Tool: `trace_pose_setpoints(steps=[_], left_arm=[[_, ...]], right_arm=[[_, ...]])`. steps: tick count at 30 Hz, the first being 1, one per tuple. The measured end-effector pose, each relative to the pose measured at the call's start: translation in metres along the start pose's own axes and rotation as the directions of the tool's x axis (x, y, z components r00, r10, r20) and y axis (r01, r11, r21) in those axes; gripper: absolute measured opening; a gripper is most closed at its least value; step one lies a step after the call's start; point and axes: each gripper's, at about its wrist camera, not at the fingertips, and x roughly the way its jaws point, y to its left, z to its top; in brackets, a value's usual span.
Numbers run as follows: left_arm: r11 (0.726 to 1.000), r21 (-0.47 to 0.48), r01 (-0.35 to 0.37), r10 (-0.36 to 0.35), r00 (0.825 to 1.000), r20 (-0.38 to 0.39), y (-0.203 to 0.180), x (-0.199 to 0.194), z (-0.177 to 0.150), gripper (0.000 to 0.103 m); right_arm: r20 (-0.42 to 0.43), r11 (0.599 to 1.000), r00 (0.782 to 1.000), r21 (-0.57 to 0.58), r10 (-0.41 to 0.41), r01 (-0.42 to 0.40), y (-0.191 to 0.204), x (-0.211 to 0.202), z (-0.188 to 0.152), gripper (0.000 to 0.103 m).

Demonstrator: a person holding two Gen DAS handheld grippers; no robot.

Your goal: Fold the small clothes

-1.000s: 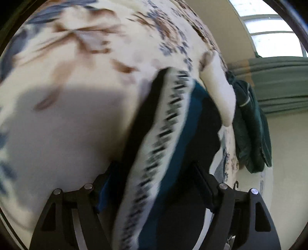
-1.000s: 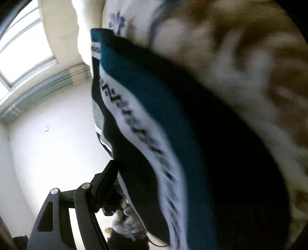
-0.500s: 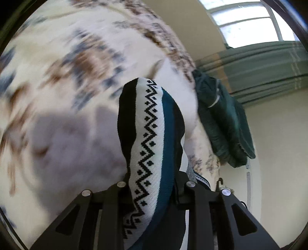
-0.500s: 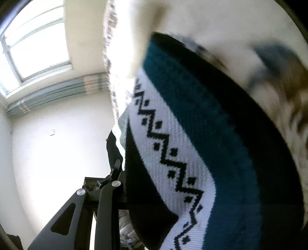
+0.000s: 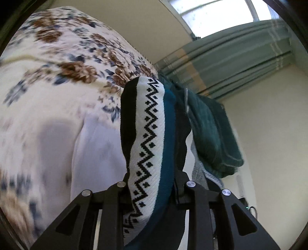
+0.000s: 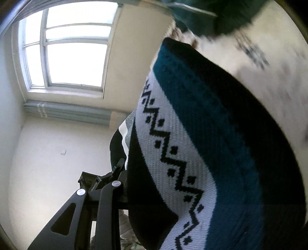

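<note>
A knitted garment (image 5: 152, 138) with black, white zigzag and teal bands hangs lifted over the floral bedspread (image 5: 57, 77). My left gripper (image 5: 154, 184) is shut on its edge, the cloth bunched between both fingers. In the right wrist view the same garment (image 6: 192, 153) fills the right half and covers my right gripper (image 6: 154, 188); only its left finger (image 6: 107, 192) shows, pressed against the cloth. The right finger is hidden behind the garment.
A dark green garment (image 5: 211, 138) lies heaped at the bed's far edge and shows at the top of the right wrist view (image 6: 202, 15). Grey-green curtains (image 5: 231, 57), a window (image 6: 73, 55) and cream walls lie beyond. A grey cloth (image 6: 129, 127) hangs behind the garment.
Both grippers have lifted the garment up off the bedspread and tilted toward the window and wall. The left jaws have closed tighter on the cloth.
</note>
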Motion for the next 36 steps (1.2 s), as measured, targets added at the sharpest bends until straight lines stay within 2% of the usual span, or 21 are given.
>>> trace_pose_setpoints(steps=[2,4,5,8,11,13,14,16,18,22,23,25,27,29,30,31,32,33,34,35,36], left_arm=[[1.000,0.001,-0.014,0.014,0.999,-0.037,0.017,0.030,0.019,0.022],[0.998,0.010,-0.059,0.060,0.995,-0.085,0.040,0.059,0.027,0.022],[0.997,0.008,-0.079,0.080,0.992,-0.103,0.048,0.067,0.028,0.022],[0.989,-0.017,-0.146,0.141,0.973,-0.181,0.085,0.092,0.021,0.023],[0.989,-0.062,-0.135,0.120,0.972,-0.203,0.100,0.089,0.019,0.032],[0.990,-0.081,-0.116,0.100,0.978,-0.184,0.100,0.074,0.013,0.033],[0.989,-0.079,-0.128,0.113,0.978,-0.178,0.098,0.067,0.010,0.035],[0.987,-0.055,-0.151,0.140,0.975,-0.171,0.091,0.054,0.001,0.037],[0.979,-0.006,-0.203,0.199,0.967,-0.160,0.082,0.040,-0.010,0.037],[0.932,0.081,-0.354,0.362,0.926,-0.111,0.063,0.021,-0.045,0.037],[0.917,0.096,-0.388,0.397,0.912,-0.103,0.060,0.020,-0.052,0.037],[0.869,0.135,-0.476,0.487,0.871,-0.065,0.048,0.015,-0.070,0.037],[0.798,0.174,-0.577,0.588,0.808,-0.017,0.033,0.012,-0.084,0.038],[0.746,0.196,-0.636,0.642,0.766,0.042,0.018,0.007,-0.093,0.049],[0.728,0.207,-0.653,0.655,0.752,0.068,0.008,0.003,-0.098,0.071],[0.719,0.219,-0.660,0.659,0.747,0.086,-0.002,0.000,-0.101,0.095],[0.708,0.235,-0.666,0.664,0.741,0.100,-0.012,-0.004,-0.104,0.102],[0.690,0.250,-0.679,0.675,0.729,0.115,-0.023,-0.009,-0.107,0.103],[0.669,0.263,-0.695,0.692,0.712,0.122,-0.034,-0.013,-0.109,0.103],[0.654,0.271,-0.706,0.704,0.699,0.123,-0.041,-0.015,-0.110,0.103],[0.631,0.277,-0.724,0.722,0.679,0.130,-0.052,-0.020,-0.111,0.103]], right_arm=[[0.024,1.000,0.999,0.002,-0.026,0.025,-0.010,0.025,0.019,0.031],[0.030,0.998,0.998,0.045,-0.051,0.049,-0.035,0.050,0.031,0.031],[0.027,0.996,0.997,0.060,-0.066,0.064,-0.039,0.073,0.027,0.031],[0.000,0.989,0.994,0.105,-0.108,0.107,-0.067,0.101,0.025,0.031],[-0.029,0.982,0.988,0.109,-0.151,0.153,-0.080,0.106,0.017,0.032],[-0.064,0.973,0.981,0.128,-0.184,0.191,-0.085,0.100,0.021,0.043],[-0.070,0.970,0.978,0.133,-0.195,0.203,-0.087,0.106,0.029,0.048],[-0.088,0.961,0.967,0.117,-0.240,0.250,-0.084,0.088,0.031,0.050],[-0.089,0.951,0.952,0.071,-0.293,0.300,-0.077,0.074,0.031,0.050],[-0.057,0.888,0.887,-0.049,-0.459,0.457,-0.063,0.039,0.033,0.050],[-0.039,0.851,0.851,-0.080,-0.524,0.520,-0.065,0.031,0.030,0.050],[-0.014,0.781,0.787,-0.136,-0.617,0.610,-0.075,0.015,0.026,0.050],[-0.011,0.724,0.733,-0.165,-0.680,0.670,-0.080,0.003,0.019,0.050],[0.010,0.654,0.674,-0.232,-0.739,0.720,-0.068,-0.004,0.009,0.050],[0.033,0.607,0.637,-0.266,-0.770,0.749,-0.056,-0.007,0.003,0.058],[0.063,0.559,0.602,-0.305,-0.796,0.771,-0.043,-0.016,-0.005,0.068],[0.093,0.513,0.571,-0.342,-0.816,0.788,-0.033,-0.026,-0.018,0.091],[0.130,0.463,0.541,-0.377,-0.831,0.802,-0.018,-0.027,-0.024,0.100],[0.153,0.437,0.529,-0.402,-0.835,0.805,-0.001,-0.032,-0.033,0.100],[0.172,0.408,0.511,-0.415,-0.842,0.813,0.009,-0.033,-0.036,0.100],[0.195,0.375,0.489,-0.427,-0.850,0.823,0.020,-0.035,-0.040,0.101]])
